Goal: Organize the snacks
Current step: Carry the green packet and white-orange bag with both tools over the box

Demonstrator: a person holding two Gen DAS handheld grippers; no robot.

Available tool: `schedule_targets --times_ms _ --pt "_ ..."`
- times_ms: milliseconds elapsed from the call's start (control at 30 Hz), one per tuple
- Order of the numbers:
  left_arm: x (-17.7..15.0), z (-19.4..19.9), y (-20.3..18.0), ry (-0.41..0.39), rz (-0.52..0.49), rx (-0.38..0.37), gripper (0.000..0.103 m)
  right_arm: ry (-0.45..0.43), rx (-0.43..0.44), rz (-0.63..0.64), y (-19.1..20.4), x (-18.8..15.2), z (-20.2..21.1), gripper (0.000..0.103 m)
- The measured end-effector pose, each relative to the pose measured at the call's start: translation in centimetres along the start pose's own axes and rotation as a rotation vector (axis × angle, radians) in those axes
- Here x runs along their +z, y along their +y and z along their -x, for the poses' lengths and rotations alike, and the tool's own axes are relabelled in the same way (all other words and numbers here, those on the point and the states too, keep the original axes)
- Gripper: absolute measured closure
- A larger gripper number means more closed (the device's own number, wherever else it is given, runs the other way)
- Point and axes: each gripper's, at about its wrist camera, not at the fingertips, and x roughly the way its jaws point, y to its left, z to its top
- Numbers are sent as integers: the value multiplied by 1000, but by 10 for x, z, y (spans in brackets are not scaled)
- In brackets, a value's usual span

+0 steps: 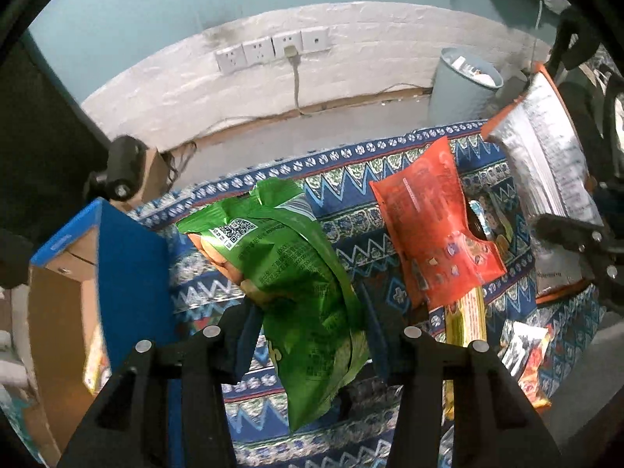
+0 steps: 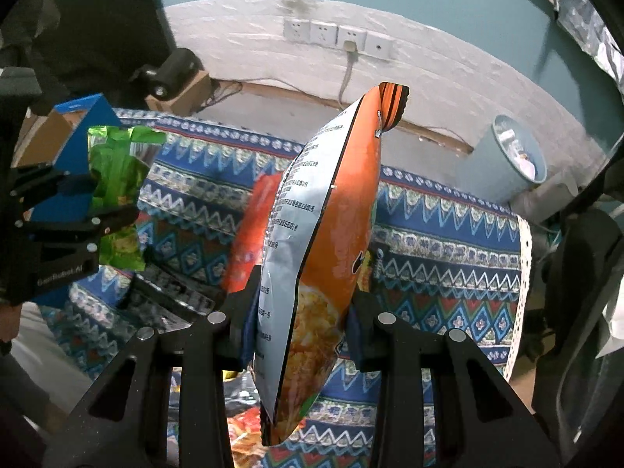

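Left gripper (image 1: pixel 308 335) clamping the green snack bag (image 1: pixel 288 269), bag hanging off the patterned cloth (image 1: pixel 351 241), crumpled, QR code up. Right gripper (image 2: pixel 300 327) pinching the orange-and-silver chip bag (image 2: pixel 331 234), bag standing upright between the fingers, printed silver back facing left, orange edge right.

Near right in the left wrist view: small loose snack packets (image 1: pixel 526 355) lying on the cloth, yellow wrapper (image 1: pixel 466 323) poking out beside them. Just past the left gripper, to the right: red snack pouch (image 1: pixel 433 222) lying flat on the cloth, overlapping the yellow wrapper's far end. Left of the green bag: blue-sided cardboard box (image 1: pixel 128 273) standing open, some packets inside, contents hard to tell. In the right wrist view, left side: left gripper showing with the green bag in front of the blue box, well apart from the orange bag.

Farther back: cloth edge, bare grey floor, grey bin (image 1: pixel 462 85) at far right with scraps inside. Farthest: white brick wall with a row of sockets (image 1: pixel 273 48), one cable plugged in and hanging down.
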Motion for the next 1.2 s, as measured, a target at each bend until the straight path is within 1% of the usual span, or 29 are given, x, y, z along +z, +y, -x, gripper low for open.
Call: schedule_targets --times_ms 100,167,367,567,833,1000,1100,1200 --pt "-6 16 1 -32 -32 33 54 -12 5 13 9 2 7 68" --pt "-10 25 3 -45 -41 40 54 -19 9 21 16 3 12 68" --pt "-22 50 11 -69 -43 46 54 -37 23 40 34 6 23 68" --pt "-34 71 22 -104 -43 83 54 -50 54 59 55 11 33 68" --pt "-51 92 49 -132 -14 119 54 -65 89 99 90 22 41 68" --pt "-61 105 71 -147 18 137 54 -64 126 122 117 31 44 68" --pt "-67 109 84 -152 38 152 54 -62 156 130 134 38 46 68" --pt "-72 111 98 -150 63 160 54 -69 182 158 159 45 50 68"
